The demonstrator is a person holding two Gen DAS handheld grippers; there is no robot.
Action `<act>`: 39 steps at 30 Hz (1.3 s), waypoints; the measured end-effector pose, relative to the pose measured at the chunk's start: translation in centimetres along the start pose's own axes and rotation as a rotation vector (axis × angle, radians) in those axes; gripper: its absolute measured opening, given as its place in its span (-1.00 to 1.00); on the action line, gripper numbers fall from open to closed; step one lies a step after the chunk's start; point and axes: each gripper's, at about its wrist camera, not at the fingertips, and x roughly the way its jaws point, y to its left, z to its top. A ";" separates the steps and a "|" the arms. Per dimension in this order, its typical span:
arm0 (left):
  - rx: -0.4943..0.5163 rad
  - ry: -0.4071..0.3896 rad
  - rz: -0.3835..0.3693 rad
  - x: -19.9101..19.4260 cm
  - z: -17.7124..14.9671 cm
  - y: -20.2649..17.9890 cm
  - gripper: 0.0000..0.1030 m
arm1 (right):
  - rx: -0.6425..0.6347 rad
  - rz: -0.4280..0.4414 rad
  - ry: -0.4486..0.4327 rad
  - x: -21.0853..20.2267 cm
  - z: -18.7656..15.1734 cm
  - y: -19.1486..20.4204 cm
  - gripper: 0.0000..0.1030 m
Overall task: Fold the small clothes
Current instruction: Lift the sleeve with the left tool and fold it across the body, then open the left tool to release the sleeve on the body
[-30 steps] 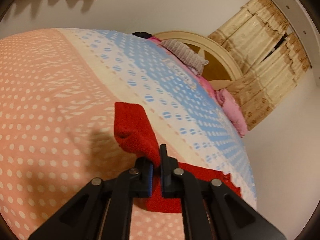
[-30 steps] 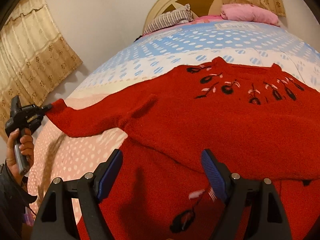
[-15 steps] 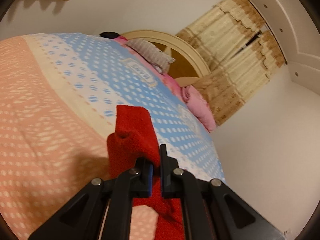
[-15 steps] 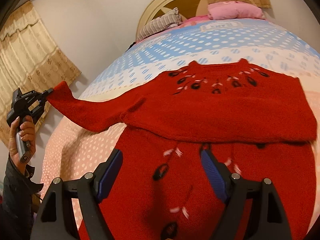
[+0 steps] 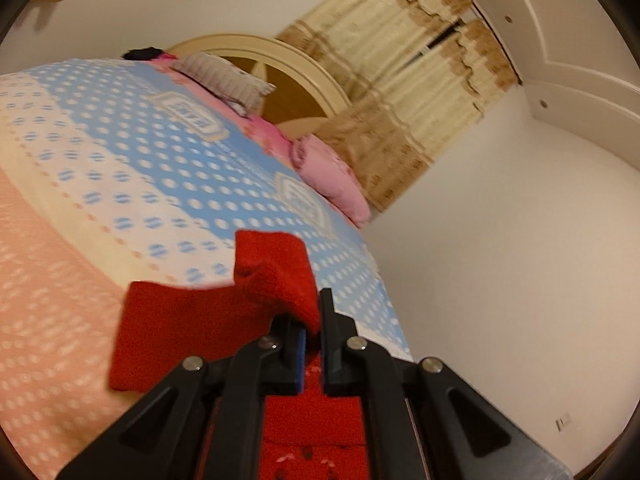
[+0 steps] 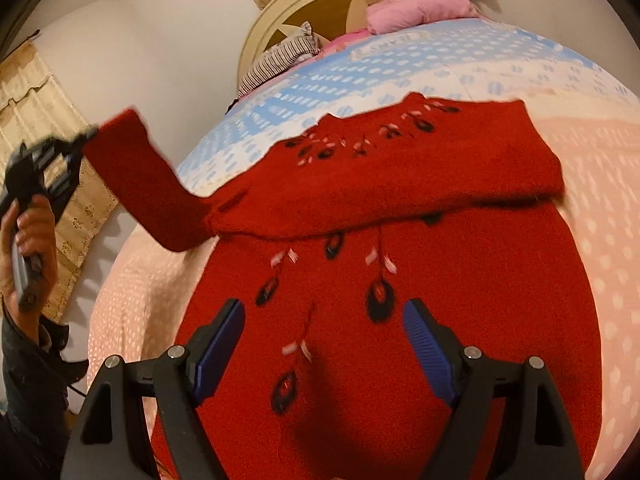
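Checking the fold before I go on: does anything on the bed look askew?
Only the sleeve: the left gripper holds its cuff up off the bed, while the rest of the red sweater lies flat.

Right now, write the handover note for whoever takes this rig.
Left claw: shut on the sleeve cuff, held up off the bed.
Right claw: open, empty, over the lower body of the red sweater.
Done: the sweater lies on the bed, its upper part folded down across the body.
Left: lay the lifted sleeve across the body, then finish the fold.
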 end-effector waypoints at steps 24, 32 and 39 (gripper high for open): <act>0.376 0.307 0.093 12.3 -15.0 -9.6 -0.83 | 0.016 0.074 -0.074 -1.3 -4.4 -2.1 0.60; 0.593 0.138 0.284 3.9 -15.3 -6.4 0.44 | 0.024 0.080 -0.081 -1.8 -4.2 -2.2 0.60; 0.578 0.125 0.526 1.9 -15.3 -0.7 0.54 | 0.050 0.020 -0.109 -3.6 -1.2 -2.4 0.60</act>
